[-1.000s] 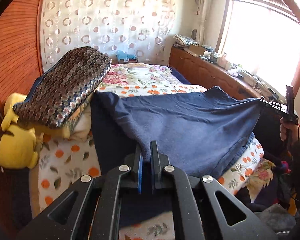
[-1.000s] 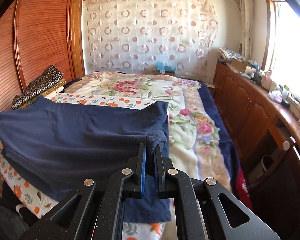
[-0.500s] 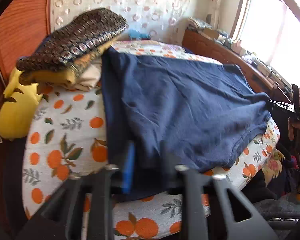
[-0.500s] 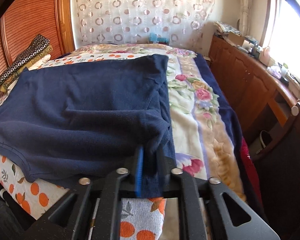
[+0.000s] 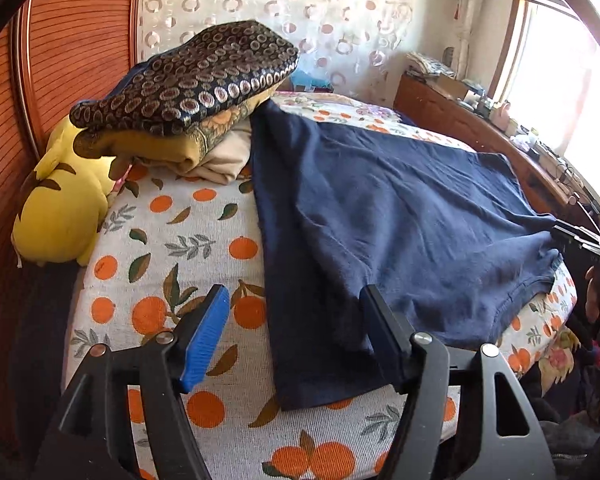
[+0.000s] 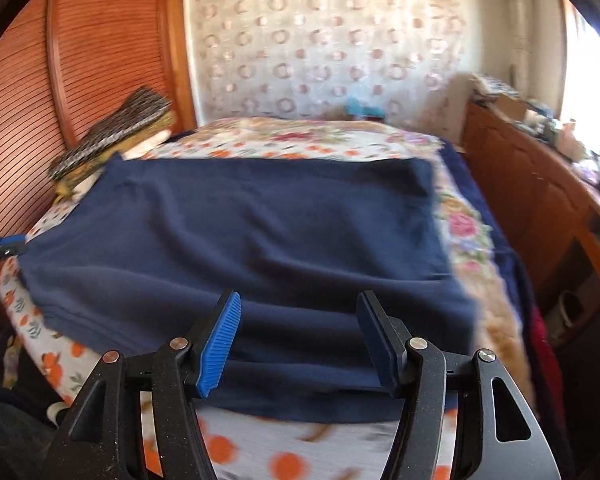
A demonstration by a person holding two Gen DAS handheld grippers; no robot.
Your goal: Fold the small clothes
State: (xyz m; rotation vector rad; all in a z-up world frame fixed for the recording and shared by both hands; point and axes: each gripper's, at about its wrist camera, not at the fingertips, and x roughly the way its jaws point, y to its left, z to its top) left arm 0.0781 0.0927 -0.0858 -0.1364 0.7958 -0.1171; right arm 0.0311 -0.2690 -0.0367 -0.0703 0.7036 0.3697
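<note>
Yellow plush (image 5: 62,216) beside folded blanket stack (image 5: 188,92), orange-print bedsheet (image 5: 172,248).

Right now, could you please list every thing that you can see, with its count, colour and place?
garment: one, navy blue, spread flat on the bed
bed cover: one, white with orange fruit print, under the garment
folded stack: one, brown patterned over yellow and beige, at the garment's far left corner
plush toy: one, yellow, beside the stack, against the wooden wall
floral blanket: one, cream with pink flowers, right side of the bed
curtain: one, white with circles, behind the bed
wooden counter: one, brown, cluttered, below the window
left tool: open, at the near left edge of the garment
right tool: open, over the near hem
</note>
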